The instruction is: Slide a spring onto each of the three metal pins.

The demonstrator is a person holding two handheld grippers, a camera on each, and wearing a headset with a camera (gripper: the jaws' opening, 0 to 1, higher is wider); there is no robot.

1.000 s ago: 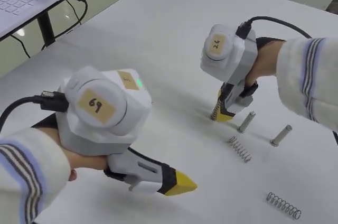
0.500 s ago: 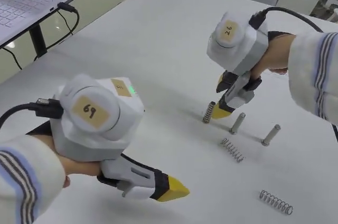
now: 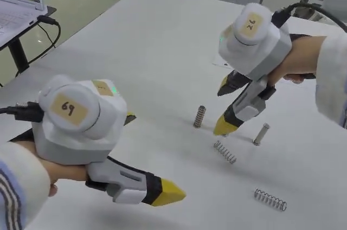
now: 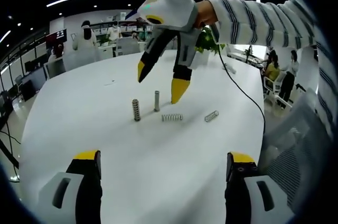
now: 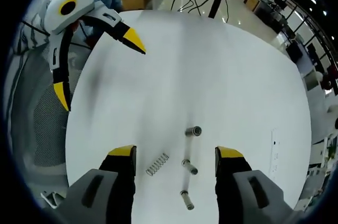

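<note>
Right tongs [image 3: 220, 112] have just lifted clear, jaws apart and empty, leaving one spring [image 3: 200, 116] standing on its pin [image 5: 194, 130] well in from the tabletop's [image 3: 135, 51] left edge, left tongs [image 4: 163, 156] open too, so I count two loose springs [image 3: 224, 152] and bare pins [image 3: 261, 133] left.

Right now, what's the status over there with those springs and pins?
Left gripper and right gripper open, empty. One spring on a pin. Two pins bare, two springs loose. Nothing blocking.

Left gripper [image 3: 149, 154] is marked 69 (handwritten), right gripper [image 3: 222, 108] 26.
</note>
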